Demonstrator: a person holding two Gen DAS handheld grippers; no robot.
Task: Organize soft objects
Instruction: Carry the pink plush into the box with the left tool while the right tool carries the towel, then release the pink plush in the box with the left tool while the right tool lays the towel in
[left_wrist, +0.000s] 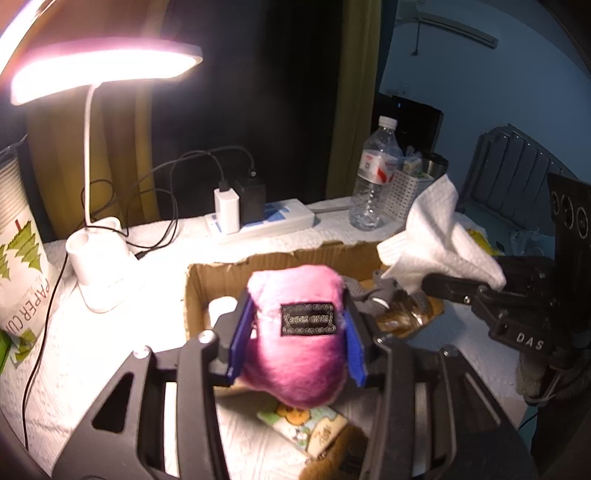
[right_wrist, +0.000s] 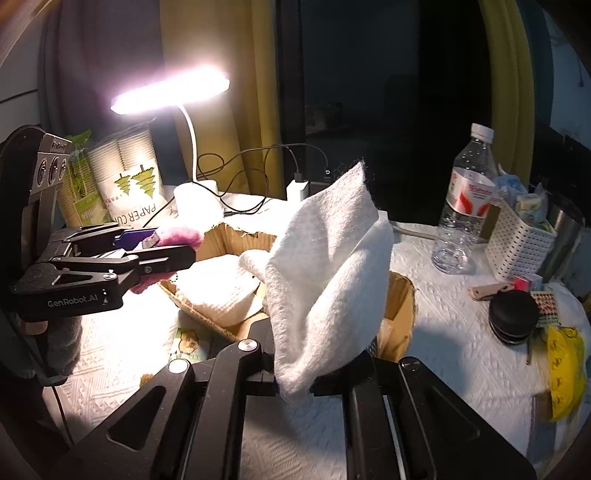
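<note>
Pink plush (left_wrist: 295, 343) clamped in left tongs (left_wrist: 297, 345) | white cloth (right_wrist: 325, 280) pinched in right tongs (right_wrist: 295, 384)

Lit desk lamp (left_wrist: 99, 70) at rear; power strip (left_wrist: 258, 221) right of its base, water bottle (left_wrist: 373, 173) further right, paper-cup sleeve (left_wrist: 22, 258) left.

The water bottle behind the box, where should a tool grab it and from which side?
Probably grip the water bottle across its labelled middle, coming in level from the front. It stands upright, the white basket crowds its right side, and the cardboard box sits front left, so the body facing the camera looks the most open approach.
</note>
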